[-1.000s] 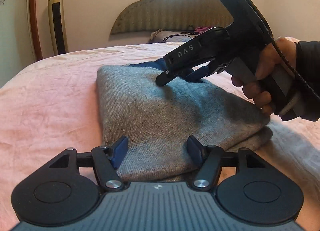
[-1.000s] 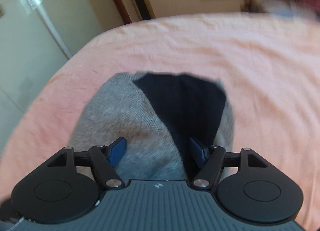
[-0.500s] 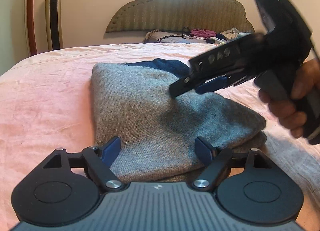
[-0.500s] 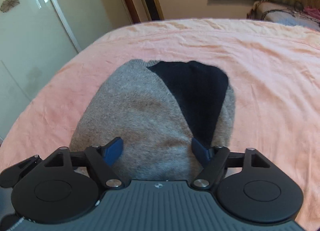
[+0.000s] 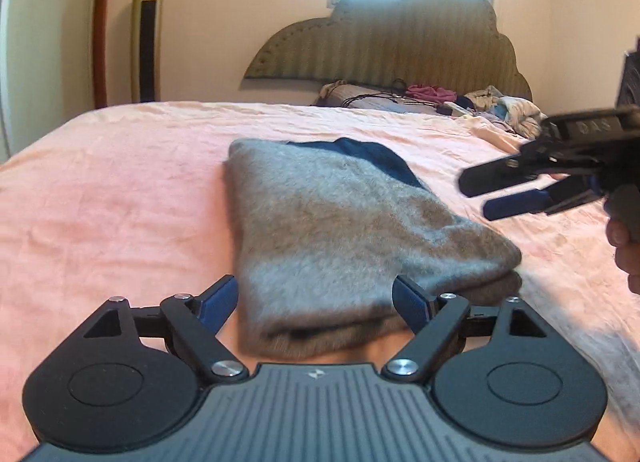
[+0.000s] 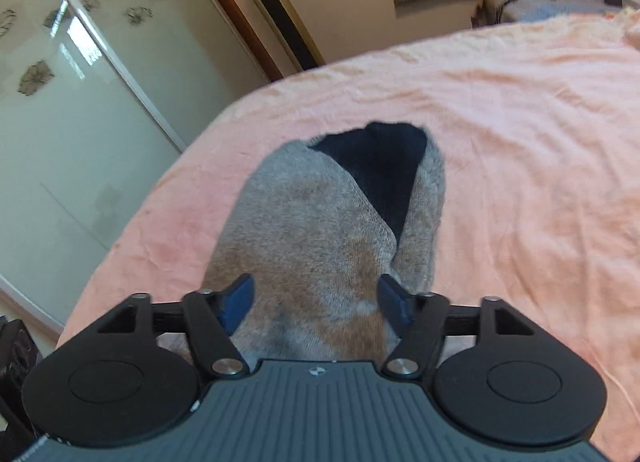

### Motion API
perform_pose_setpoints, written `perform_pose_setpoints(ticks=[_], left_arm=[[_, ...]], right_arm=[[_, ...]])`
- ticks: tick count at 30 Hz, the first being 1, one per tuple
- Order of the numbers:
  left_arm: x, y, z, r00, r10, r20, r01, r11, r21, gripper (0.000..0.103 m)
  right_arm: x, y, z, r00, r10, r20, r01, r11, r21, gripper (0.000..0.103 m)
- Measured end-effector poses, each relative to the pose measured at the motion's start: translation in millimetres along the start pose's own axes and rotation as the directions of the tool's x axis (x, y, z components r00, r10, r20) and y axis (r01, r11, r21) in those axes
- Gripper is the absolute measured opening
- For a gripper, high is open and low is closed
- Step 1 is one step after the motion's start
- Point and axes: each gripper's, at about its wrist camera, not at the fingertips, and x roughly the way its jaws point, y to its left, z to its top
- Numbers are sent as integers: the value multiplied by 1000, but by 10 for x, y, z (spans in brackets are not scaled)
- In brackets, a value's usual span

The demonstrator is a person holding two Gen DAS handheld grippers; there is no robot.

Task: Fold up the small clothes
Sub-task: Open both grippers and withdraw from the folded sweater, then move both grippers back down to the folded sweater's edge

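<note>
here, left wrist view: folded grey sweater (image 5: pixel 340 229) on the pink bed (image 5: pixel 112 197); left gripper (image 5: pixel 316 302) spread, empty; right gripper (image 5: pixel 500 189) parted, clear; right wrist view: sweater (image 6: pixel 320 229) soft, limp; grip layered edges.

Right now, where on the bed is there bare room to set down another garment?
Bare pink sheet lies left of the folded grey sweater, toward the wardrobe, and between the sweater and the headboard. Crowded: the clothes pile at the headboard, and the sweater's right side, where the right gripper hovers.
</note>
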Motion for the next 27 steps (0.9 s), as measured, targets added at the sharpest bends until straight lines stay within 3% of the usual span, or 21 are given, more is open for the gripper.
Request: perform_pose_setpoints(ticks=[3,4,5,8,10,12,13,15,18,23,25,27], left_arm=[[29,-11,-35,997,59,-49,-57,998,30,84],[44,2,-39,996,67,-55,-66,998,21,84],[67,25,-31,996,66,-62,-66,998,4,84],[96,86,-34,997,59,-56,-61,997,-38,84],[135,108,-47,995,60,-81,-64,997,-43,84],[137,129,-49,994,60,-88,-65,996,-54,84],[122,133,-51,994,60,-87,-65,996,-57,84],[64,124,-84,993,71,-91,-76,996,-53,84],[-27,122,-135,990,93,-107,-99,993,-56,85],[-89,29,-204,983,135,-124,-140,990,-27,89],[-84,-14,-198,977,165,-132,-169,986,-14,90],[-139,9,-136,979,156,-134,-166,983,-72,90]], right_arm=[[-139,-96,-115,1000,-16,1,16,1000,22,73],[-139,-105,-159,1000,-23,-1,23,1000,16,67],[-138,-87,-197,999,-33,-2,33,999,4,61],[-123,59,-263,999,-35,28,37,996,-80,60],[-67,93,-283,1000,-8,-3,8,996,-87,60],[84,39,-330,997,-48,-68,42,995,-86,64],[148,-27,-361,995,-63,-82,56,995,-80,58],[96,-75,-365,997,-37,-62,34,999,-37,57],[-76,20,-399,998,-47,-29,46,998,-33,65],[-300,138,-630,992,-128,12,129,989,-68,92],[-276,153,-720,982,-187,1,187,979,-83,92],[-258,165,-749,977,-215,4,215,973,-85,92]])
